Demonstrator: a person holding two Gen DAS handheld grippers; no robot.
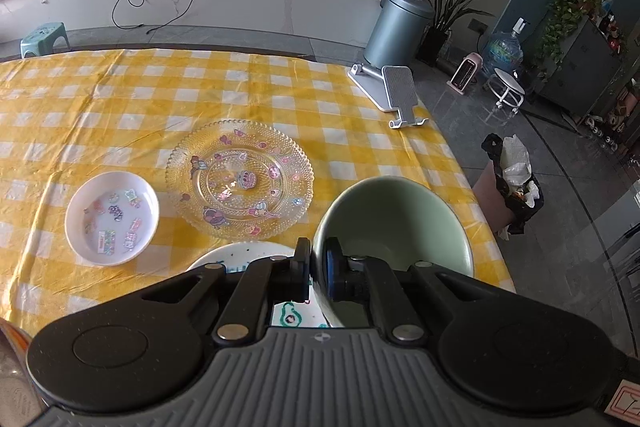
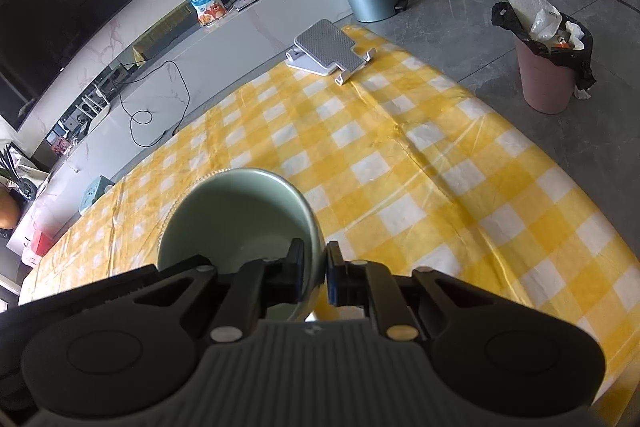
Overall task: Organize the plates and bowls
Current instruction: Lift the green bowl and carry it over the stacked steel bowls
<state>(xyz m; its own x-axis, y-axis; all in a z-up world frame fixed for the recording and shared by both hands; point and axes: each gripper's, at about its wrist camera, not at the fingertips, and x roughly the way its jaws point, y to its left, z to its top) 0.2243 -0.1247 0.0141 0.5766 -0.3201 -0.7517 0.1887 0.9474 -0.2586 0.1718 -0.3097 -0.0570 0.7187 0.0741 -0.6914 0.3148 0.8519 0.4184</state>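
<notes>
Both of the person's tools are on the one green bowl [image 1: 394,223]: the left hand-held gripper [image 1: 318,269] is clamped on one side of its rim, one finger outside the wall and one inside, and the right hand-held gripper [image 2: 314,273] is clamped on the opposite side the same way. The bowl looks to be carried clear of the counter [image 1: 120,99], near its right-hand edge, so I take this to be the carrying step of tidying the dishes, with the setting-down not yet done. The next move, as I judge it, calls for both grips to travel together and keep the bowl level, then lower it onto whichever dish it is meant to stack on; which one that is I cannot tell. The bowl is empty inside. On the yellow checked cloth, the clear glass plate [image 1: 239,179] holds no food, only cartoon stickers or prints, and the small white dish [image 1: 112,217] just beside it to the left carries similar coloured pictures. A white plate [image 1: 240,255] with a drawn avocado peeks out just under the left gripper, mostly hidden. A phone stand [image 2: 326,53] sits at the far corner.
</notes>
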